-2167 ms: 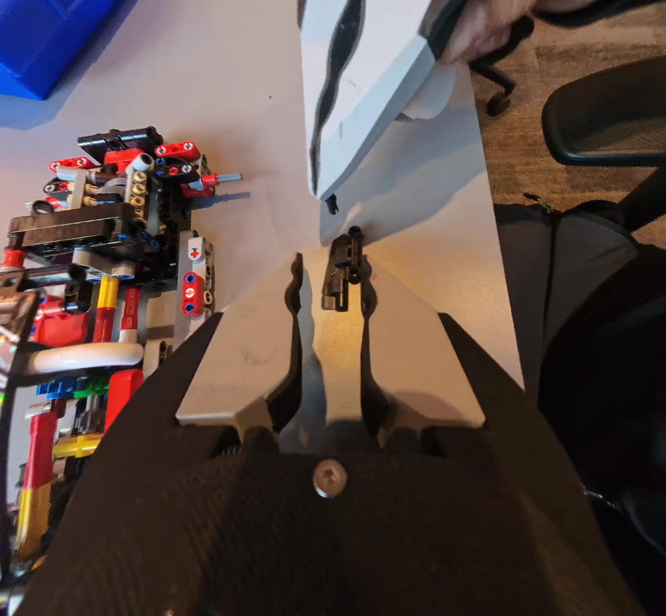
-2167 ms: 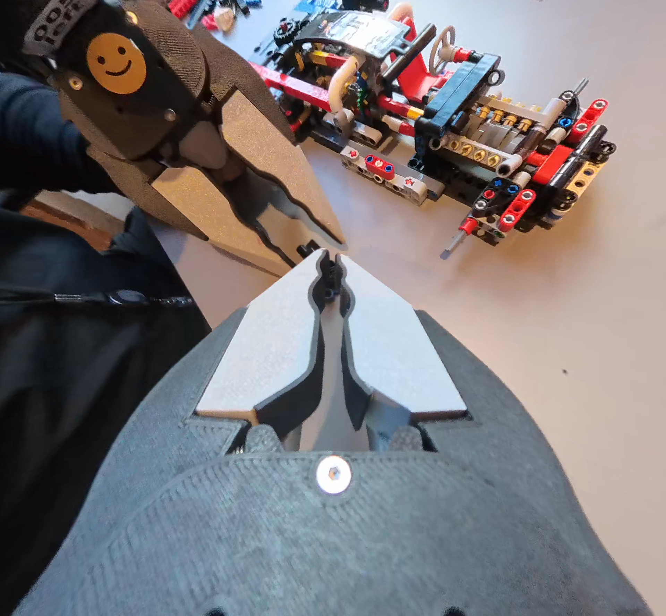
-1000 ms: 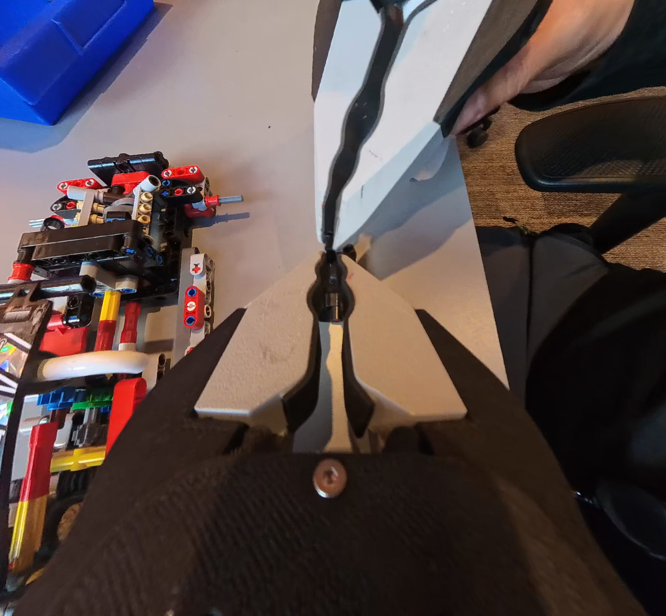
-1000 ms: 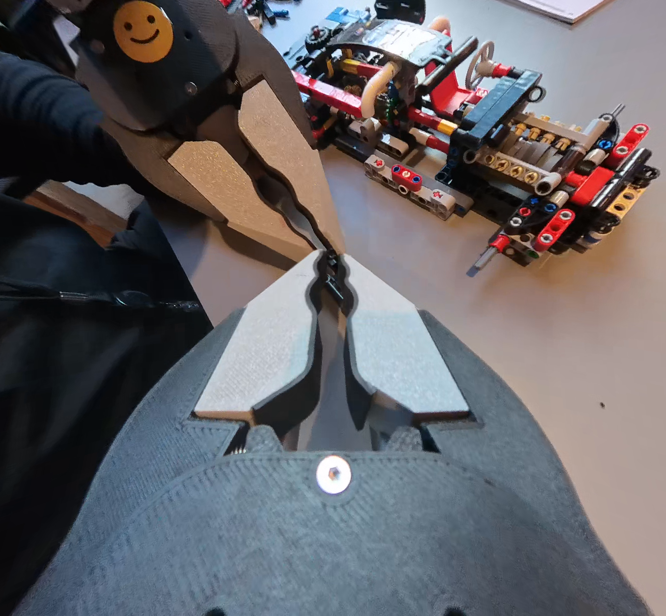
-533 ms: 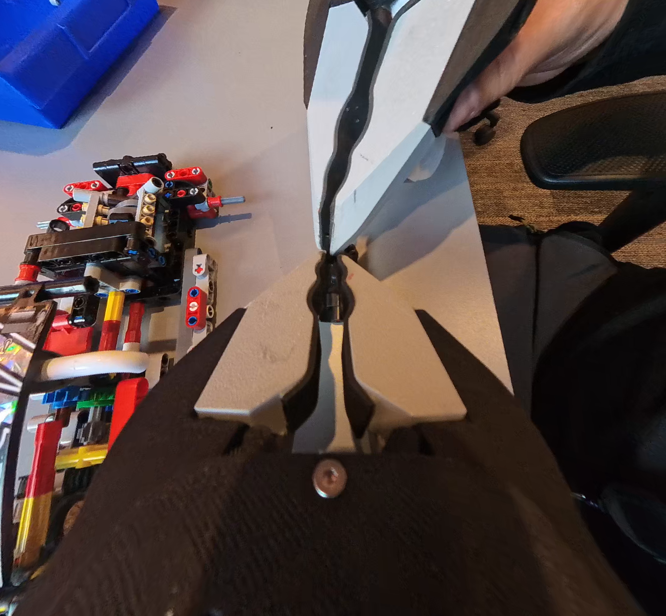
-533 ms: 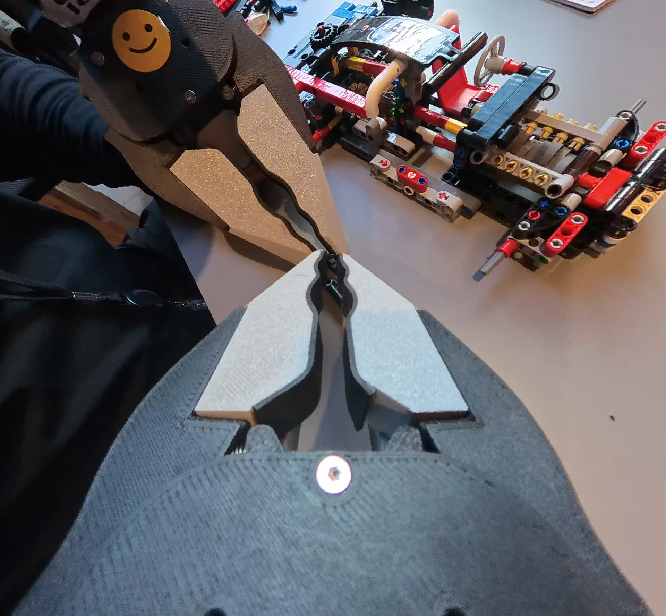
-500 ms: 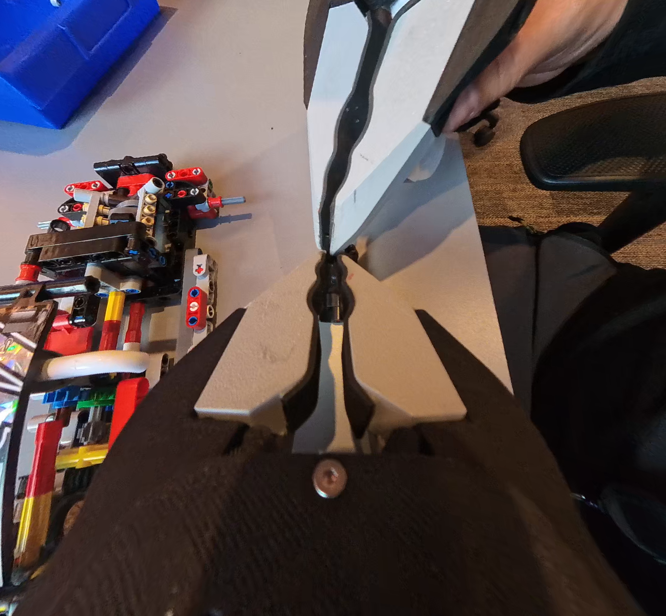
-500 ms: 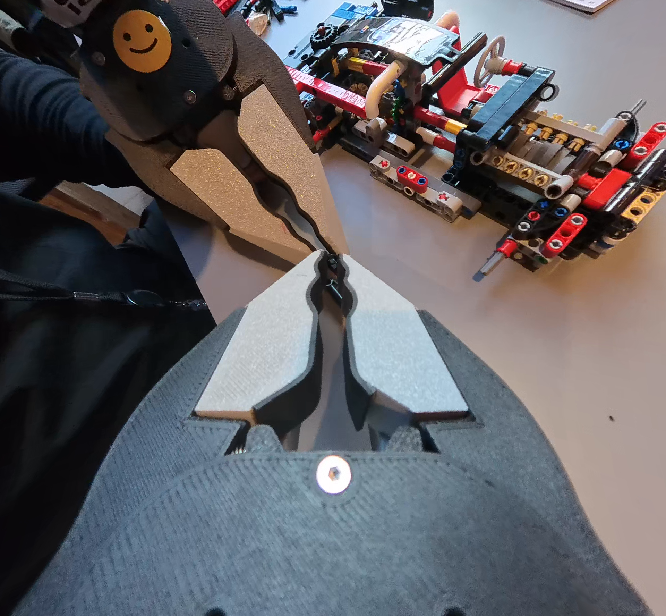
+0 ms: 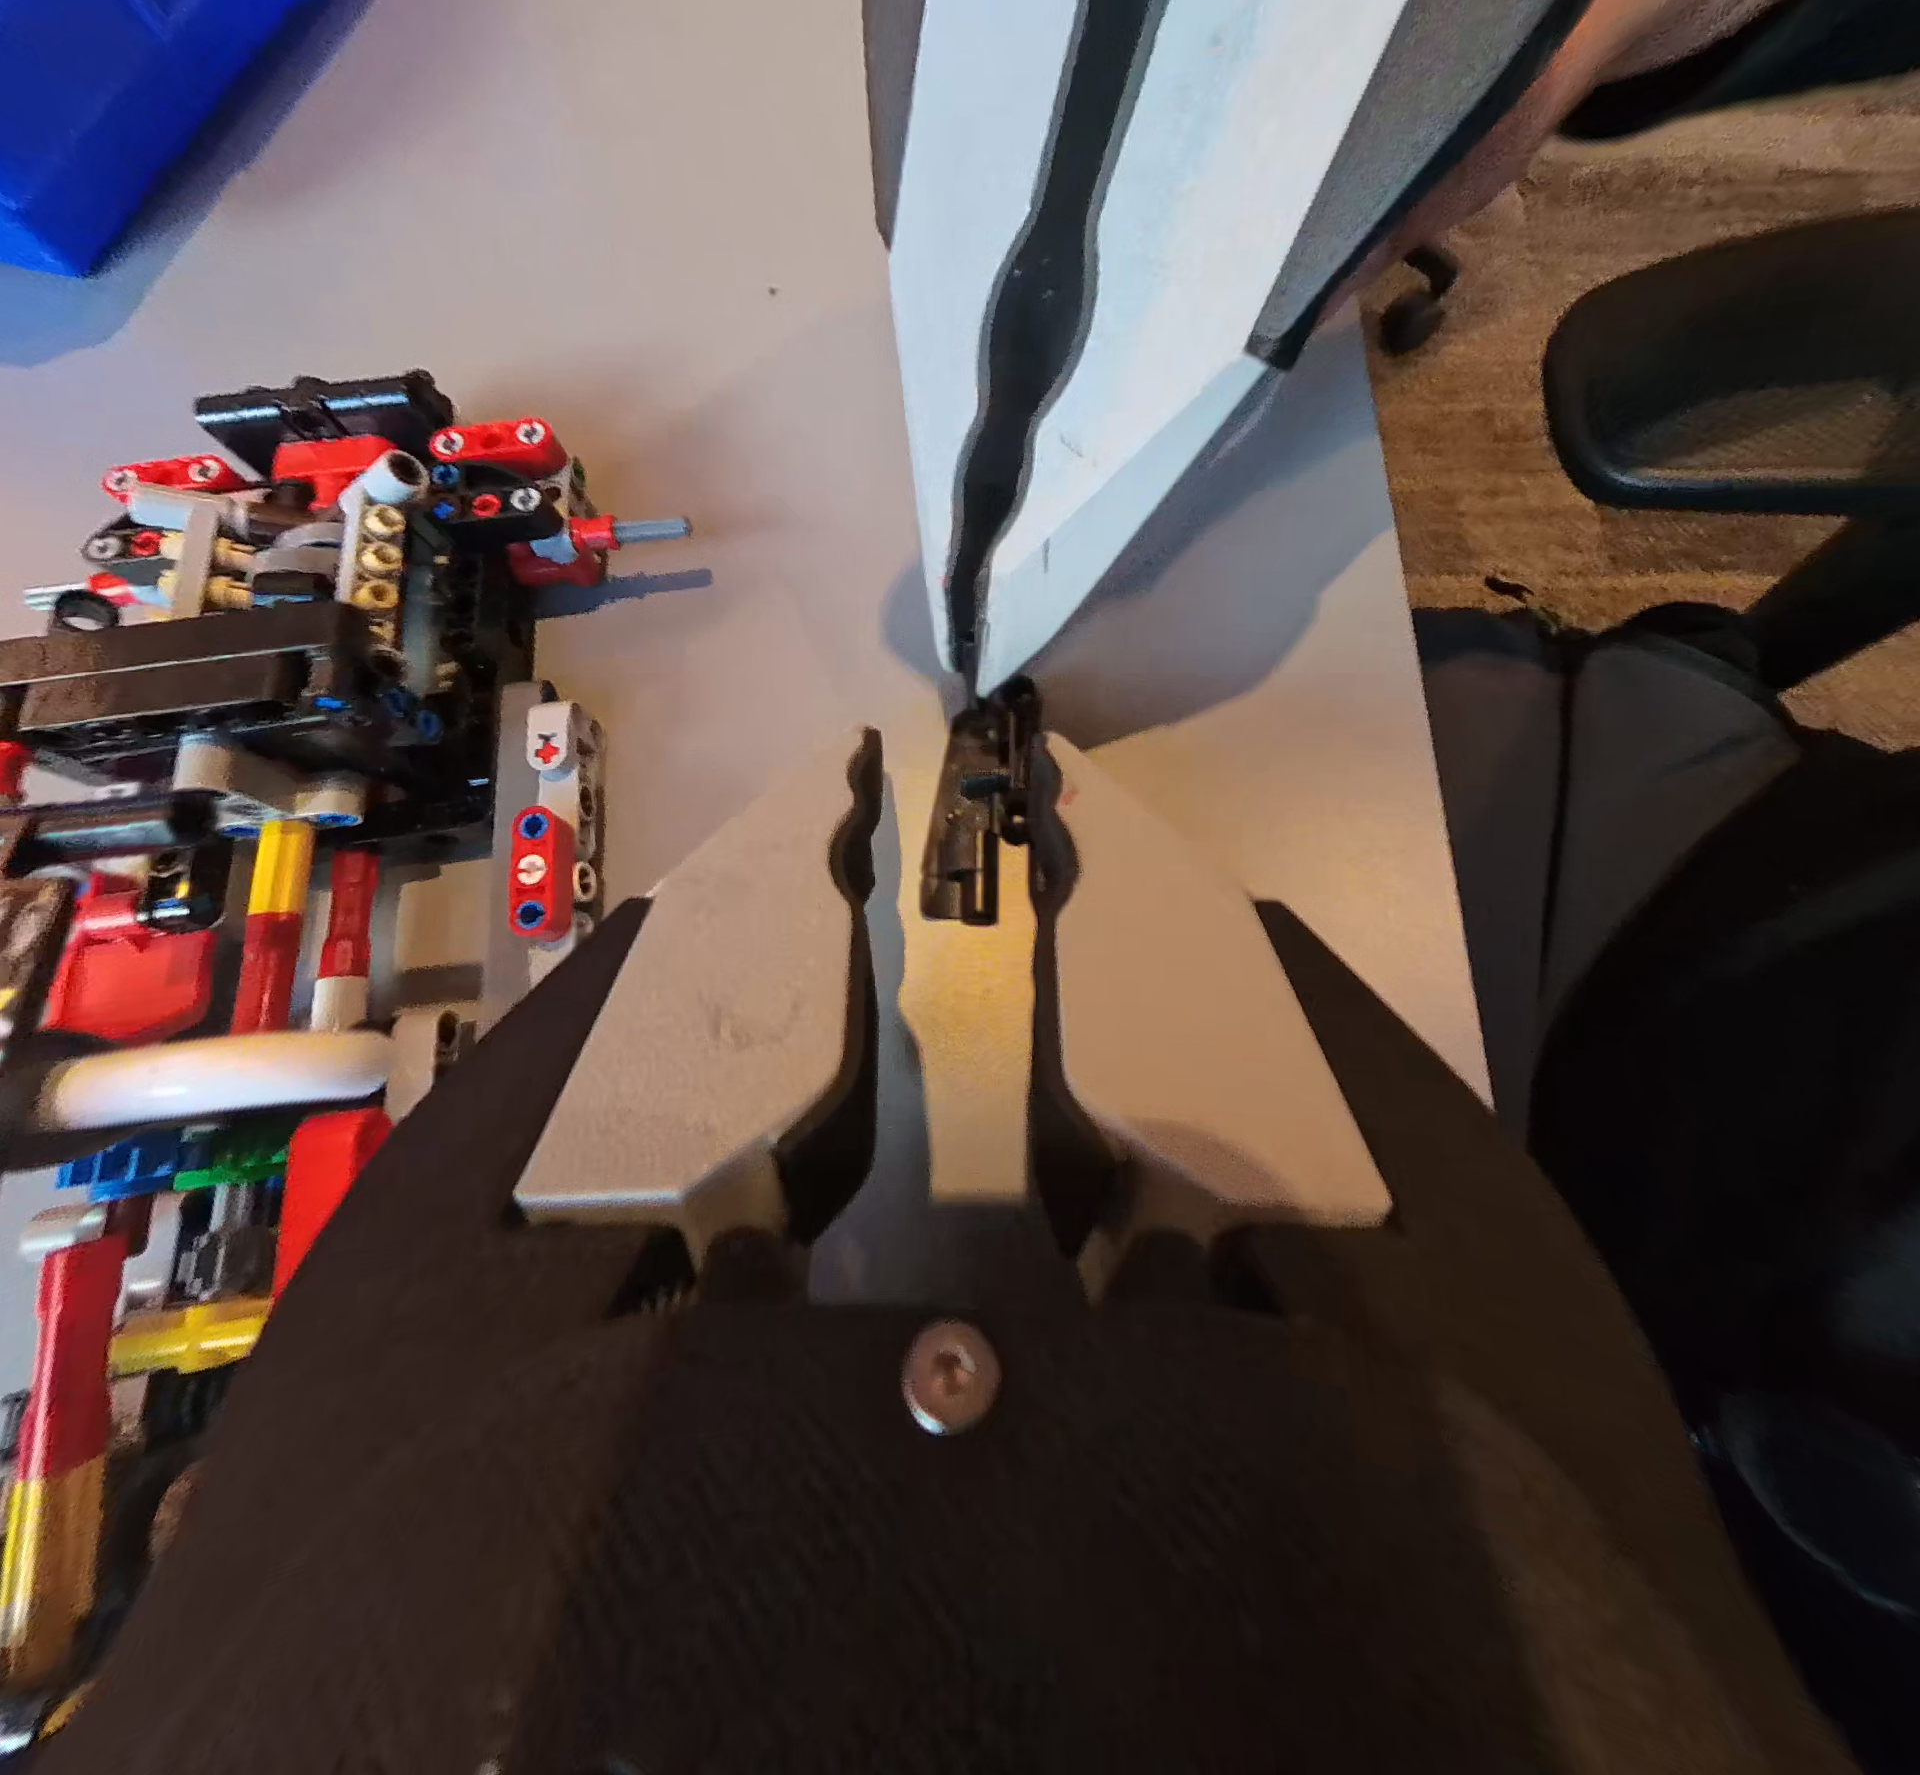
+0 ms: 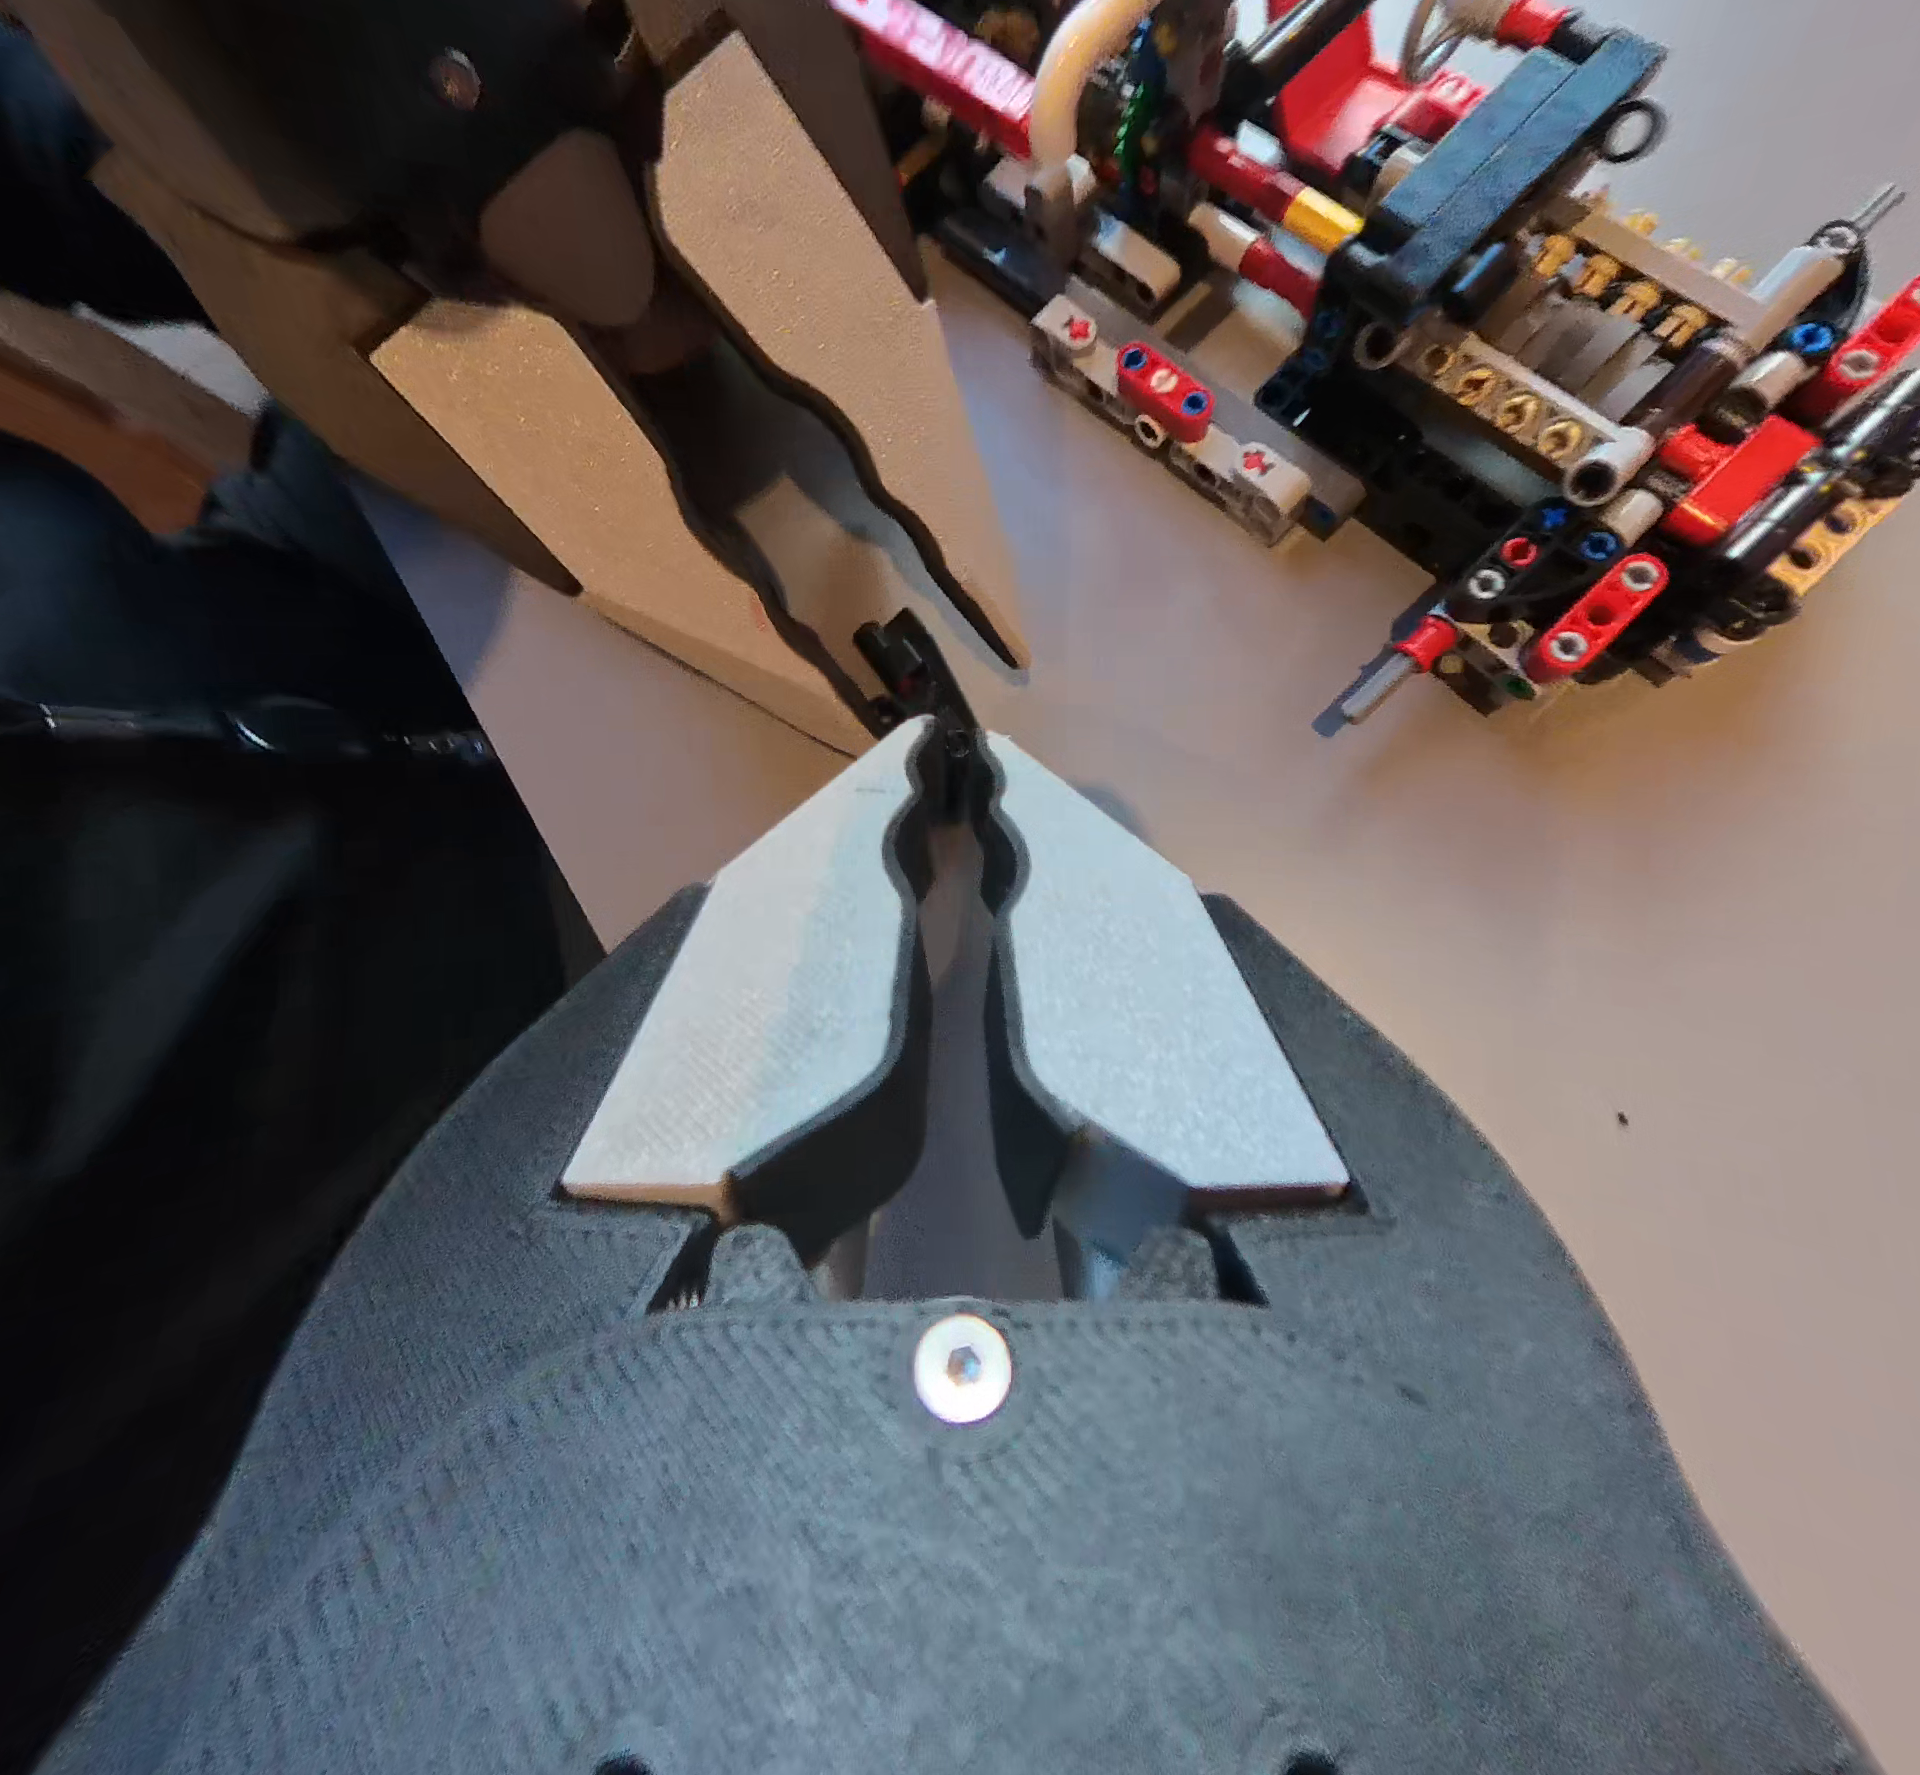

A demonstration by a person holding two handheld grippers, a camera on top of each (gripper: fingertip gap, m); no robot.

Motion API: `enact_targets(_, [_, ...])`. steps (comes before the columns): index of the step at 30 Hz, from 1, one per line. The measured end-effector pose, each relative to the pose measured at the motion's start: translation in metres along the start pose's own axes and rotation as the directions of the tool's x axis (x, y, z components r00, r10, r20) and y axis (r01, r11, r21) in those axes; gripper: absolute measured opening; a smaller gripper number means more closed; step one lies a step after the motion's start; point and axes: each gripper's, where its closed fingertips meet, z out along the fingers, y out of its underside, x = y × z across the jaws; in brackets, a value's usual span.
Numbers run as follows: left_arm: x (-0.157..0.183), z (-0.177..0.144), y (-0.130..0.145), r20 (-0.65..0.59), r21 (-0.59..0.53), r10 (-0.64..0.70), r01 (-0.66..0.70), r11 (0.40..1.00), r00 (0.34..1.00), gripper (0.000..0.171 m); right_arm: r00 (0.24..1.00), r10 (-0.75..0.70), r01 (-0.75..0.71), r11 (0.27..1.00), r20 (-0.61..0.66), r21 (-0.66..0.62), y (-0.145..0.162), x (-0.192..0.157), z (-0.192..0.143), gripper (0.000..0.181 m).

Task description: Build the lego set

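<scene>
Over the grey table (image 9: 644,167), the right gripper (image 10: 951,759) is pinching the black connector (image 9: 977,821), its length lying between the left gripper (image 9: 956,790)'s parted fingers.

Left gripper lets go!
The left gripper (image 9: 956,790) has spread wide, freeing the black piece (image 9: 977,821); the right gripper (image 10: 951,749) pinches its tip.

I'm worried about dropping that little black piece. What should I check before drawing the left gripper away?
1. Right gripper shut on the black piece: ok.
2. Left gripper open: ok.
3. Piece free of both left fingers: cannot tell, it lies close against one.
4. Grip deep enough: not ok, only the piece's end is pinched.
5. Car model apart from both grippers: ok.
</scene>
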Motion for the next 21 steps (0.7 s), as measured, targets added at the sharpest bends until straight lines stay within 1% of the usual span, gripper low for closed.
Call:
enact_targets(2, [0.004, 0.002, 0.003, -0.016, -0.022, 0.010, -0.011, 1.000, 1.000, 0.022, 0.999, -0.040, 0.040, 0.998, -0.005, -0.043, 0.002, -0.001, 0.000, 0.001])
enact_targets(6, [0.007, 0.005, 0.008, -0.026, -0.058, 0.024, -0.025, 0.998, 0.999, 0.024, 0.995, -0.099, 0.099, 0.989, 0.002, -0.111, 0.006, -0.004, -0.003, 0.001])
enact_targets(9, [0.009, 0.006, 0.008, -0.056, -0.065, 0.004, -0.008, 0.998, 0.998, 0.017, 0.993, -0.121, 0.120, 0.983, -0.002, -0.136, 0.008, -0.001, -0.002, 0.001])
enact_targets(14, [0.008, 0.007, 0.008, -0.082, -0.067, -0.030, 0.024, 0.997, 0.996, 0.017, 0.987, -0.162, 0.161, 0.973, 0.010, -0.165, 0.010, -0.003, -0.002, 0.001])
enact_targets(21, [0.009, 0.007, 0.008, -0.080, -0.067, -0.024, 0.018, 0.998, 0.997, 0.017, 0.984, -0.180, 0.179, 0.964, 0.012, -0.199, 0.013, -0.003, 0.000, 0.001])
